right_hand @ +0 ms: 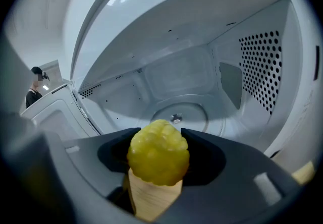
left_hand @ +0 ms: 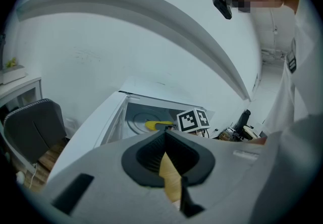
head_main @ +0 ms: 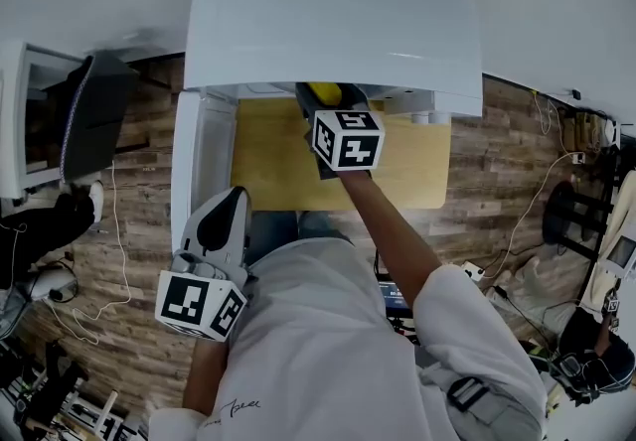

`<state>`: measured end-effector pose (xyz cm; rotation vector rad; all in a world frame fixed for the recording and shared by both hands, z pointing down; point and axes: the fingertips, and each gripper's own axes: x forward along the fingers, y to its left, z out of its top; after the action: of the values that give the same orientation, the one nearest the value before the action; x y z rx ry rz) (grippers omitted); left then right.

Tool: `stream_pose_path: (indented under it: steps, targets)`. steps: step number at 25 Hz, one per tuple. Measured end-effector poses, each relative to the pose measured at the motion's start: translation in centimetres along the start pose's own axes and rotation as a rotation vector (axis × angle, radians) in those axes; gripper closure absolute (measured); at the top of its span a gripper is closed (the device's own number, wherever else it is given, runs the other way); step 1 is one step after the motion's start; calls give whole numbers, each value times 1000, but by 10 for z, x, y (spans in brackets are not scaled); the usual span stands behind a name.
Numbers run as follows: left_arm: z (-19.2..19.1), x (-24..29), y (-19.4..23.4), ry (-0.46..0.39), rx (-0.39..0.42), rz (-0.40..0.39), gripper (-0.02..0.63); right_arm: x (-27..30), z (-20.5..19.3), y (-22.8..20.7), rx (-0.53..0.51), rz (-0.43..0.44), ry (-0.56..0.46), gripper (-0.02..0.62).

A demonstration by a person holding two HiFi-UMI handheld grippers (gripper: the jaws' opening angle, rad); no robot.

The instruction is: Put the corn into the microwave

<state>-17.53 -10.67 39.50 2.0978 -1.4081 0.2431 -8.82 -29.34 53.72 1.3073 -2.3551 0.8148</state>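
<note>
Nearest the person, the left gripper point(head_main: 231, 206) hangs beside the open microwave door point(head_main: 199, 161). Its jaws are together with nothing between them, so it appears to have no part in this step.

Further out, the right gripper point(right_hand: 159, 154) reaches across the wooden table point(head_main: 417, 171) toward the white microwave point(head_main: 338, 12). Its jaws are clamped on the corn point(right_hand: 158, 148), a short yellow cob gripped at both sides with its rounded end pointing into the oven. In the head view the cob sits right at the front edge of the cavity, just under the overhang of the microwave's top.

Beyond the cob, the right gripper view shows the glass turntable point(right_hand: 179, 117) bare, with the perforated side wall point(right_hand: 262, 71) to the right and the back wall behind.

The step in hand looks like the insertion itself: the corn is at the mouth, held off the floor and not yet set down. The next move calls for pushing on until the cob is over the turntable. Then lower it until it rests there, part the jaws, and draw the gripper straight back out, clear of the door.
</note>
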Motion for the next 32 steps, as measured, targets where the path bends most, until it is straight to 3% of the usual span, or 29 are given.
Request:
stream_pose_path:
  steps: [32]
  targets:
    - [1,4,-1,15,0,-9,616,49,11,-7,-251,-89,-20,336]
